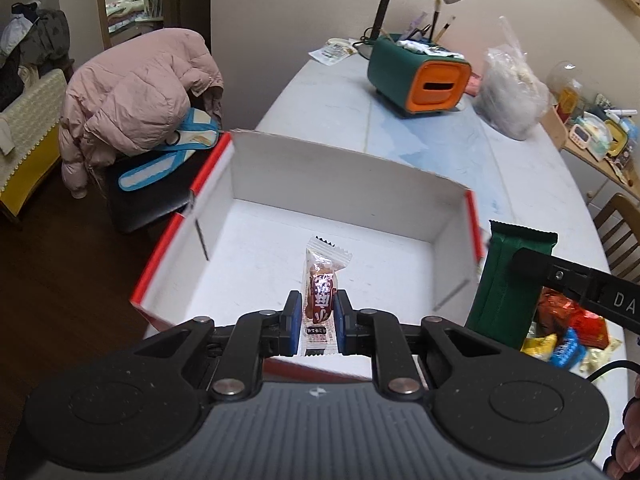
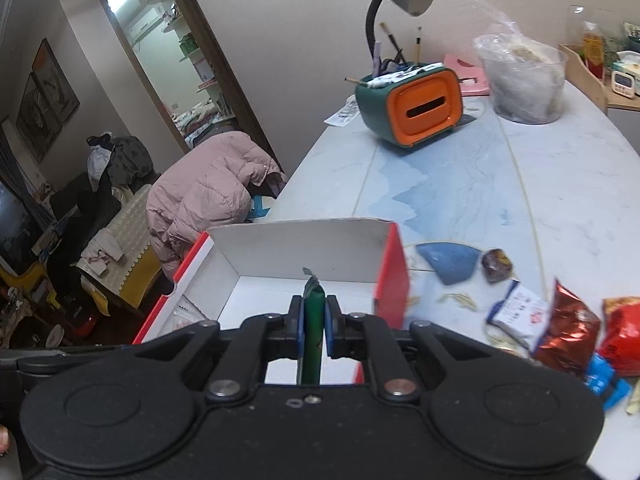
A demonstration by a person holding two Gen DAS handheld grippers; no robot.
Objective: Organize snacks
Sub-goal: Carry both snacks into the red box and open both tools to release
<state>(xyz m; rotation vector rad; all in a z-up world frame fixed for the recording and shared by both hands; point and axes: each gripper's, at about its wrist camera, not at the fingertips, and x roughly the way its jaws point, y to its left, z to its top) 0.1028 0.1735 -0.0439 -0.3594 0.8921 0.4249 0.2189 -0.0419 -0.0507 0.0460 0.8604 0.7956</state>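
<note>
1. Two snacks are in the air and none seems to lie on the part of the box floor I can see. From the left wrist view, the left gripper (image 1: pixel 317 322) is clenched on a small clear sausage packet (image 1: pixel 321 294) with a red-brown label, holding it over the white inside of the red-edged box (image 1: pixel 348 184). The box floor in sight is bare. To the right, the right gripper (image 1: pixel 520 264) reaches in with a dark green packet (image 1: pixel 500 284) pinched at its edge, beside or just outside the box's right wall; I cannot tell which. Past it, a loose heap of bright wrappers (image 1: pixel 568 332) sits on the table (image 1: pixel 420 128).

2. From the right wrist view, the right gripper (image 2: pixel 312 320) is squeezed tight on the green packet (image 2: pixel 313 332), seen edge-on, with the open box (image 2: pixel 304 248) just ahead. Something pale and clear shows at the box's near left corner, too blurred to name. Off to the right, a red foil bag (image 2: pixel 570 330), a white sachet (image 2: pixel 518 314), a small dark sweet (image 2: pixel 497 265) and other wrappers lie on the table (image 2: pixel 460 184), well outside the box.

3. My judgement: the sorting has barely begun. Both held packets need setting down inside, then the heap on the right wants clearing piece by piece.
</note>
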